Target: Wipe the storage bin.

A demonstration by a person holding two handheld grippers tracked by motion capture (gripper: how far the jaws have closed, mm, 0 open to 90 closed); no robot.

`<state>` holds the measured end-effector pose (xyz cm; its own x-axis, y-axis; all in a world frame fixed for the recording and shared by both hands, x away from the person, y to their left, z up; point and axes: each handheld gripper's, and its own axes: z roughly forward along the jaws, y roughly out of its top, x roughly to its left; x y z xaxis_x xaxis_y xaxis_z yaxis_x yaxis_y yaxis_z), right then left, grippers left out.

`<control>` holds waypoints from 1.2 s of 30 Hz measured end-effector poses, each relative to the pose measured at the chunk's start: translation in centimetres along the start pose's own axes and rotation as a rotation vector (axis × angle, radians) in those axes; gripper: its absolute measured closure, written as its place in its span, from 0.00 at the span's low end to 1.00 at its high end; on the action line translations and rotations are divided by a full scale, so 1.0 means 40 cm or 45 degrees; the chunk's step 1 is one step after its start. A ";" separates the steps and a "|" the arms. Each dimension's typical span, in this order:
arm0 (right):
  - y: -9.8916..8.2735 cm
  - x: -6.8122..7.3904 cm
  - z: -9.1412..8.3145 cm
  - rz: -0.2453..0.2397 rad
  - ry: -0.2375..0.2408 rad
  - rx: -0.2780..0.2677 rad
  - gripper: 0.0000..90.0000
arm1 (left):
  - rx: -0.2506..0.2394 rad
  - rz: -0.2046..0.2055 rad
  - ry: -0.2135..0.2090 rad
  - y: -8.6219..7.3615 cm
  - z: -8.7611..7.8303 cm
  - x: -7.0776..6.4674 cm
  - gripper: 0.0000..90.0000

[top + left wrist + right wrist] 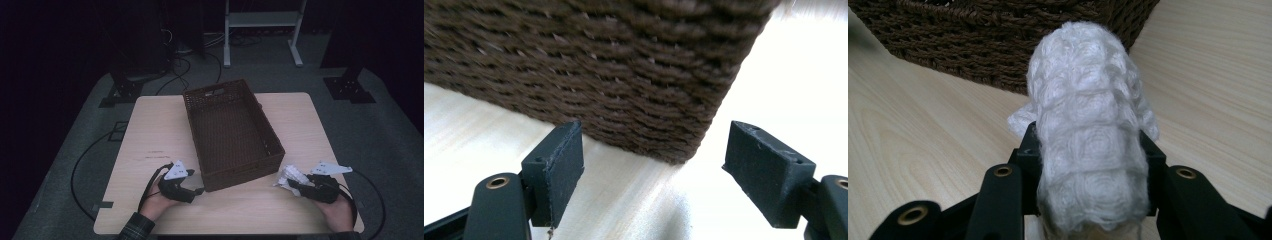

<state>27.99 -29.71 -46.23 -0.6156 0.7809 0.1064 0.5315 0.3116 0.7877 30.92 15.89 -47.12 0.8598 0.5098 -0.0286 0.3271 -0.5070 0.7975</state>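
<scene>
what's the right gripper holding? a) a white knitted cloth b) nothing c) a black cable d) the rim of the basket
a: in the right gripper view the jaws of the right gripper press on both sides of a white knitted cloth, and the high view shows the same white bundle at its tip, beside the brown basket and not touching its rim.

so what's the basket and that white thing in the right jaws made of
Basket: looks like dark brown woven fibre or twisted cord, matte; rows of rope-like strands show in both gripper views. White thing: seems soft knitted or crocheted textile, fuzzy, with repeating round stitch bumps; the exact fibre can't be told.
</scene>
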 end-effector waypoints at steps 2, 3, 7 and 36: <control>0.000 0.000 0.000 0.000 -0.002 0.001 0.66 | 0.018 0.009 0.013 -0.006 0.011 -0.003 0.25; -0.001 0.000 0.000 0.000 -0.003 0.001 0.66 | 0.025 0.009 0.024 -0.008 0.018 -0.006 0.25; 0.000 0.000 0.001 0.002 -0.002 0.003 0.66 | 0.052 0.039 0.060 -0.015 0.037 -0.012 0.25; 0.012 0.005 -0.013 -0.011 -0.015 -0.027 0.66 | 0.084 0.009 0.086 -0.024 0.083 -0.028 0.40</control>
<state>27.84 -29.69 -45.51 -0.6130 0.7846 0.0926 0.5137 0.3068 0.8013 30.95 13.49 -49.86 0.8344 0.5508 0.0193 0.3482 -0.5541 0.7561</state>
